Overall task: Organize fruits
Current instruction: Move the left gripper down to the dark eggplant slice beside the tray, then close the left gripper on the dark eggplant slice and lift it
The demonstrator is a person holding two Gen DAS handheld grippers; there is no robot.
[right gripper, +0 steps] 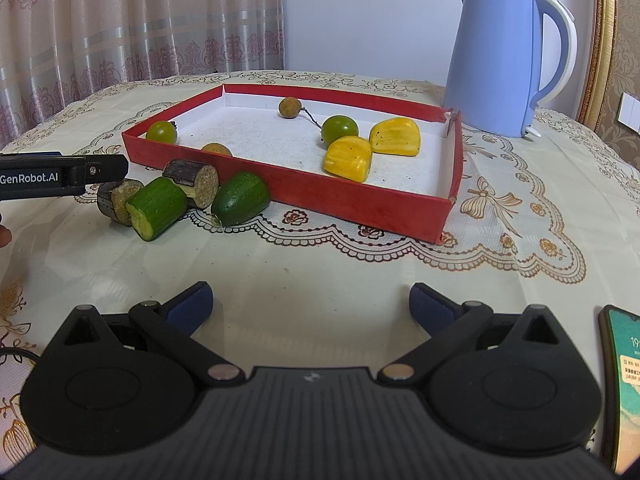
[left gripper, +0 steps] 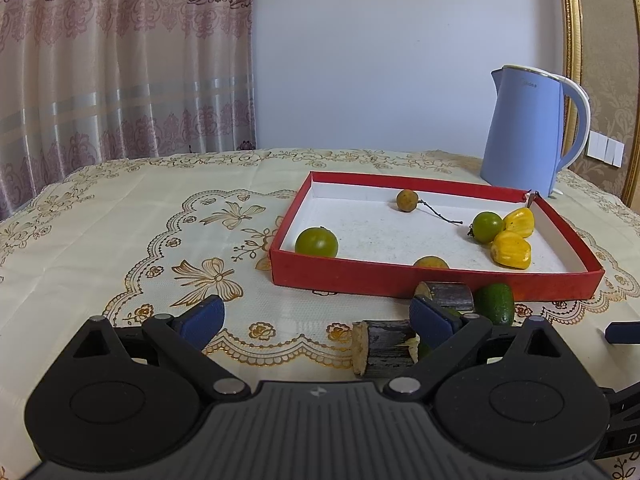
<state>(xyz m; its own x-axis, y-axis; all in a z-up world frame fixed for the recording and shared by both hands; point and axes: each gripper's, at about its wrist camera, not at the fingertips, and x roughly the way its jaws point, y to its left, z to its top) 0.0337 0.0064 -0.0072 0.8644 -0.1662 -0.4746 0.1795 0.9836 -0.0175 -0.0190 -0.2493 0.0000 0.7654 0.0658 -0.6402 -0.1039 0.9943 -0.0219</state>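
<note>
left gripper (left gripper: 316, 320): jaws wide, nearest sugarcane piece (left gripper: 384, 347) between them, ungripped; an off-centre close may roll it. right gripper (right gripper: 311, 305): jaws wide, empty. red tray (right gripper: 352, 196): two green citrus, two longans, two yellow jackfruit pods (right gripper: 348, 158). outside, beside tray: cucumber pieces (right gripper: 158, 207), second sugarcane piece.

A shallow red cardboard tray (right gripper: 372, 204) lies on the cream embroidered tablecloth (right gripper: 320, 256), with the pale blue electric kettle (right gripper: 500, 60) behind its right corner. In the tray, two yellow ridged fruit pieces (right gripper: 348, 158) sit right, a round green fruit (right gripper: 339, 128) just behind them, a small brown stemmed fruit (right gripper: 289, 107) further back, another green round fruit (right gripper: 161, 132) left. Before the tray's left front lie two dark-barked cane sections (right gripper: 192, 182) and two green cucumber chunks (right gripper: 158, 207), seemingly touching. A smartphone (right gripper: 622, 380) lies far right.
</note>
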